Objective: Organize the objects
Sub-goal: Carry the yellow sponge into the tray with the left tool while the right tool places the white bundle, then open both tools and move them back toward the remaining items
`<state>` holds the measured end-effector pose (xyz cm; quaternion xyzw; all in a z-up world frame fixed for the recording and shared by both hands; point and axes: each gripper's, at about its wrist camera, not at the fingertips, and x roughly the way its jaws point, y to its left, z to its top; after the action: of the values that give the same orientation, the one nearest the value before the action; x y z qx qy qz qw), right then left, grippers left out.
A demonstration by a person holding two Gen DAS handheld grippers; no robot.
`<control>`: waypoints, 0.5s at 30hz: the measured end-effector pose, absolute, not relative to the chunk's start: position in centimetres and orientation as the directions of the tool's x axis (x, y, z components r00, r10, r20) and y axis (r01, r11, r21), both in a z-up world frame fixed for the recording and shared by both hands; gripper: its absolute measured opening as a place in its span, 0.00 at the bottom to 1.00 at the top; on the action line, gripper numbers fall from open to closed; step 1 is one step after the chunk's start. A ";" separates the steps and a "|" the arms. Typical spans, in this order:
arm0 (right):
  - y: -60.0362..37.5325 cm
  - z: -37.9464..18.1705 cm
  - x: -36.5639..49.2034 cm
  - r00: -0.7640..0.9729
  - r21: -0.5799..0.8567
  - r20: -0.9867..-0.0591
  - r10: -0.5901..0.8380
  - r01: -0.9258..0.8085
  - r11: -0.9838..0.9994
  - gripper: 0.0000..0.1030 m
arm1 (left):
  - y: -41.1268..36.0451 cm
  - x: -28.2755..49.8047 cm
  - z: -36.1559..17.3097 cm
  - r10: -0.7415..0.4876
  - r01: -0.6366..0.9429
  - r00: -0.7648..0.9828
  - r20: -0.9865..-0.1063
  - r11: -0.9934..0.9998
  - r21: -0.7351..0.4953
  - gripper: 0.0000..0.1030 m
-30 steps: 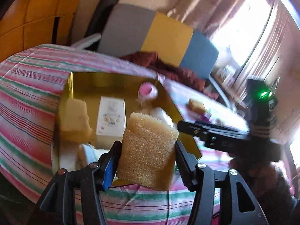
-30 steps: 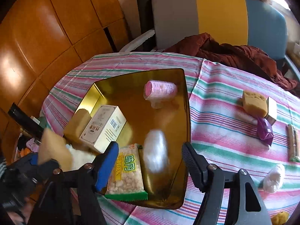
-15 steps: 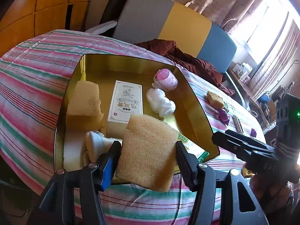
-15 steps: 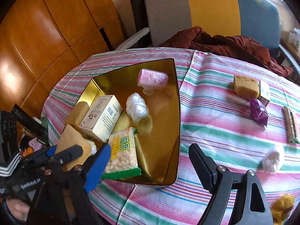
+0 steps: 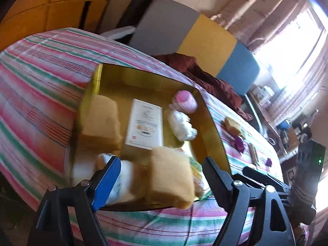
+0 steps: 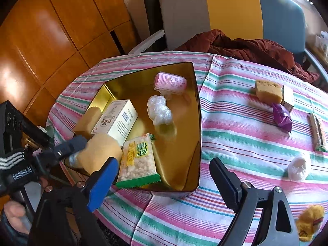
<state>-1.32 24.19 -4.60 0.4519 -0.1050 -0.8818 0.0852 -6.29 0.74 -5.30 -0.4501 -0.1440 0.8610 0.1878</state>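
I am holding my left gripper [image 5: 157, 176] over the near edge of the shiny gold metal tray [image 5: 215, 131], and its jaws are opening. The tan porous sponge block [image 5: 170, 176] is between them, but the pads are not pressing on it; there is a gap on both sides. It is blurred and tilted, at the near end of the tray, just beside the green and yellow snack packet [image 6: 139, 160]. I cannot tell if it is already resting on the tray bottom.

My right gripper [image 6: 162, 184] is hanging over the near right corner of the tray. Its jaws are also opening, and nothing is between them except the tray rim and the striped cloth below.

Inside the tray I am seeing a 2nd tan sponge block [image 5: 100, 123] against the left wall, a white rectangular carton with printed text [image 5: 145, 127] just beside it, a crumpled clear plastic wad [image 6: 160, 110] in the middle, and a pink cylindrical hair roller [image 6: 170, 82] near the far wall. A white and tan soft object [image 5: 123, 178] is lying at the near left corner, partly behind my blue pad.

The tray is standing on the counter covered with a pink, green and white striped cloth [image 6: 246, 143]. To the right of the tray, well apart from it, are lying another yellowish sponge piece [image 6: 268, 91], a purple wrapper [image 6: 283, 116], a long wrapped bar [image 6: 317, 135], a small white plastic wad [image 6: 299, 166] and a yellow soft thing [image 6: 309, 221] at the near edge.
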 end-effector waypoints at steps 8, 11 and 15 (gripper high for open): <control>24.4 -5.1 -1.1 -0.568 0.262 -0.787 -0.239 0.043 -0.964 0.89 | 3.8 -4.2 -5.8 0.224 -0.240 -0.607 -0.763 -0.966 -0.093 0.55; 24.4 -5.1 -1.0 -0.568 0.263 -0.788 -0.239 0.040 -0.964 0.89 | 4.4 -5.0 -6.0 0.205 -0.240 -0.613 -0.763 -0.968 -0.068 0.55; 24.4 -5.2 -0.9 -0.566 0.262 -0.789 -0.239 0.042 -0.964 0.89 | 5.0 -6.1 -5.9 0.192 -0.227 -0.611 -0.768 -0.972 -0.062 0.56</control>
<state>-0.91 24.42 -5.18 0.4587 -0.1075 -0.8784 0.0802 -6.07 4.96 -5.94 -0.4253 0.0210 0.8973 0.1167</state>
